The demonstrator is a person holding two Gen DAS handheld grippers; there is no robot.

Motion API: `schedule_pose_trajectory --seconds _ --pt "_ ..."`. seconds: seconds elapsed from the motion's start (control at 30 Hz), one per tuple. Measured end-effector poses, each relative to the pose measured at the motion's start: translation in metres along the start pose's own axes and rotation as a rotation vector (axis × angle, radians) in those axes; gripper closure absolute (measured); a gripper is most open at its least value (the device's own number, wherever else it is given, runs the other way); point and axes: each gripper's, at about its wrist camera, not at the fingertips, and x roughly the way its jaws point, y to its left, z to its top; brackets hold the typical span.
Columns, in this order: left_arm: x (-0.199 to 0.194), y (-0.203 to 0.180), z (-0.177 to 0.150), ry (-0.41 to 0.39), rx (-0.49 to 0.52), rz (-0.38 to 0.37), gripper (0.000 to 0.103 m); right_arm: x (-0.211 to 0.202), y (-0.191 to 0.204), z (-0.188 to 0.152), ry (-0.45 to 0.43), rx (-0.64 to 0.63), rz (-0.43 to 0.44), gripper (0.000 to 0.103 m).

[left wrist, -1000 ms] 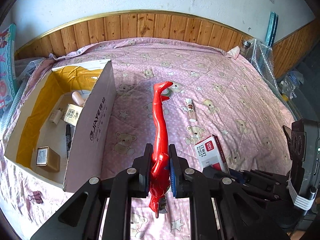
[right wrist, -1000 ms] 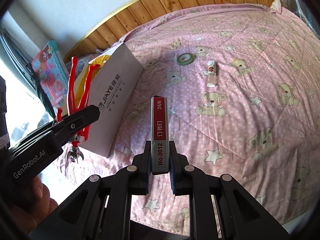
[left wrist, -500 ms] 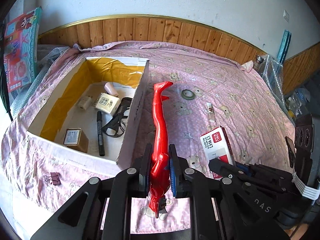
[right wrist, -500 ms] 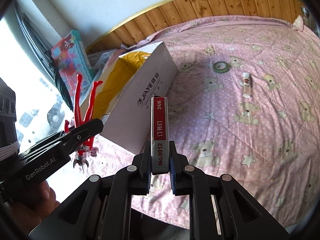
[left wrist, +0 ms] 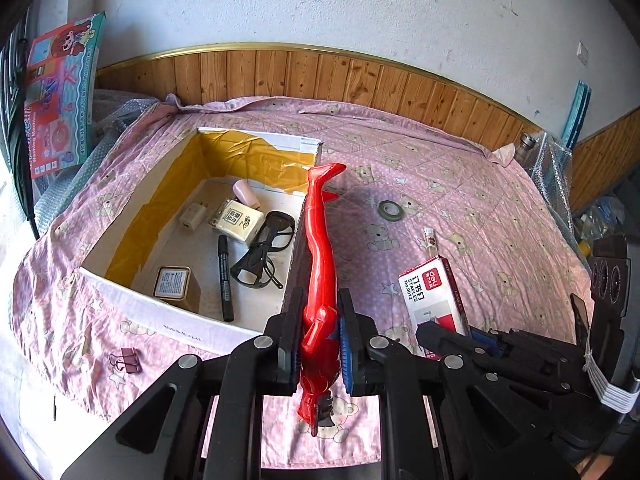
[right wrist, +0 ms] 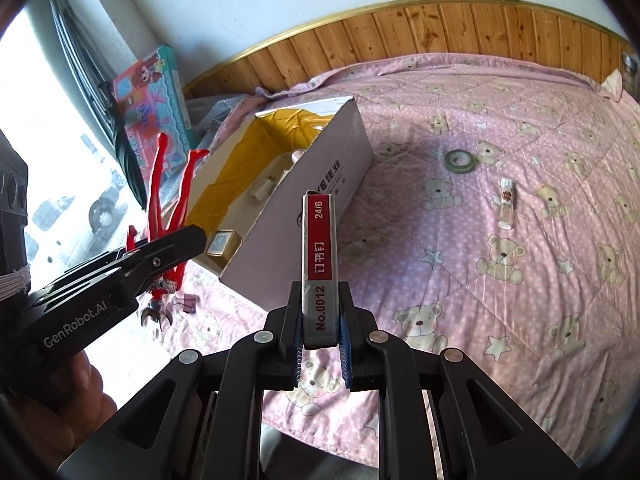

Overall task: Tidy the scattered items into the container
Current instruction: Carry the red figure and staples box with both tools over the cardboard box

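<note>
Left wrist: left tongs [left wrist: 316,334] clamping red figure [left wrist: 320,248]; right tongs [right wrist: 320,334] clamping staple box [right wrist: 319,260].

Both hand-held grippers raised side by side, jaws clamped.
Left hand-held gripper [left wrist: 316,338] pinches a red toy figure [left wrist: 318,248]; right hand-held gripper [right wrist: 319,334] pinches a staples box [right wrist: 320,256] upright.

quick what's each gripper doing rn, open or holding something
Left gripper: shut on the red toy figure.
Right gripper: shut on the staples box.
</note>
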Motion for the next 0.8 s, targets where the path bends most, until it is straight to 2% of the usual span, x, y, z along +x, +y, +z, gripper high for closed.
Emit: schedule_pose_trajectory --seconds 0.27,0.6,0.8 --pt "0.011 0.023 0.014 0.0 -0.043 0.006 0.087 0.016 0.008 0.019 0.019 -0.038 -0.034 0.087" --pt "0.015 0.088 0.037 -0.015 -0.182 0.041 0.087 0.03 0.045 0.065 0.008 -0.124 0.015 0.087" --pt "0.02 0.099 0.052 -0.026 -0.189 0.059 0.087 0.038 0.062 0.095 -0.008 -0.174 0.022 0.087"
